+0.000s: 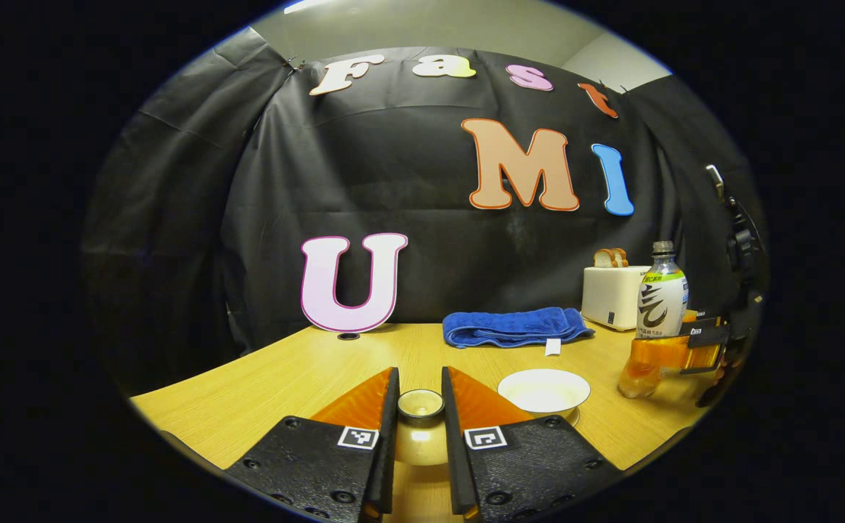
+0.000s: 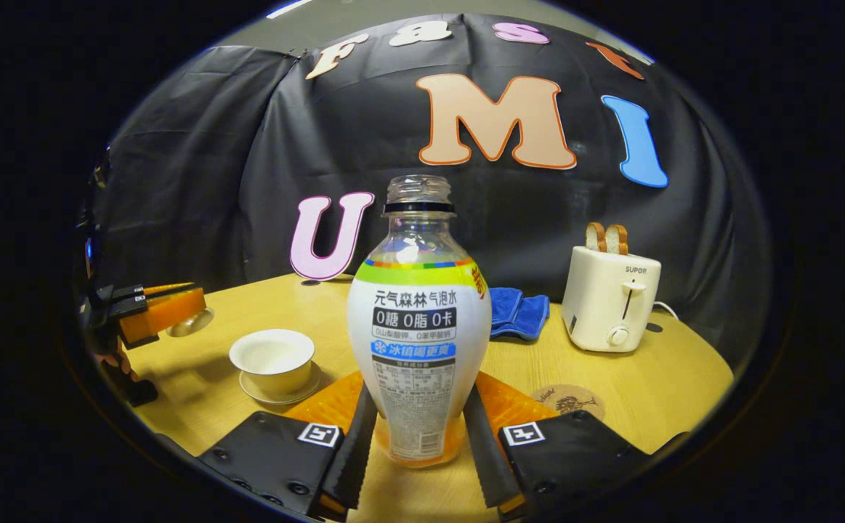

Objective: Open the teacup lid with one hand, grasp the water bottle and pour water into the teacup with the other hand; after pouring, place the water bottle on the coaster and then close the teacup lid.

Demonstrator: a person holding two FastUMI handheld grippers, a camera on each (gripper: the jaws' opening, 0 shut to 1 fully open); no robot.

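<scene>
Left gripper [image 1: 420, 407] clamps the teacup lid [image 1: 421, 405] by its knob, raised off the table [image 1: 262, 385], while right gripper [image 2: 419, 428] grips the uncapped water bottle [image 2: 418, 327] upright between both fingers, open teacup [image 2: 272, 359] on its saucer at left, coaster [image 2: 569, 399] just right, toaster [image 2: 611, 296] behind.

teacup [image 2: 272, 359] white | towel [image 1: 513, 326] blue | toaster [image 2: 609, 297] cream | table [image 2: 655, 378] light wood grain
</scene>
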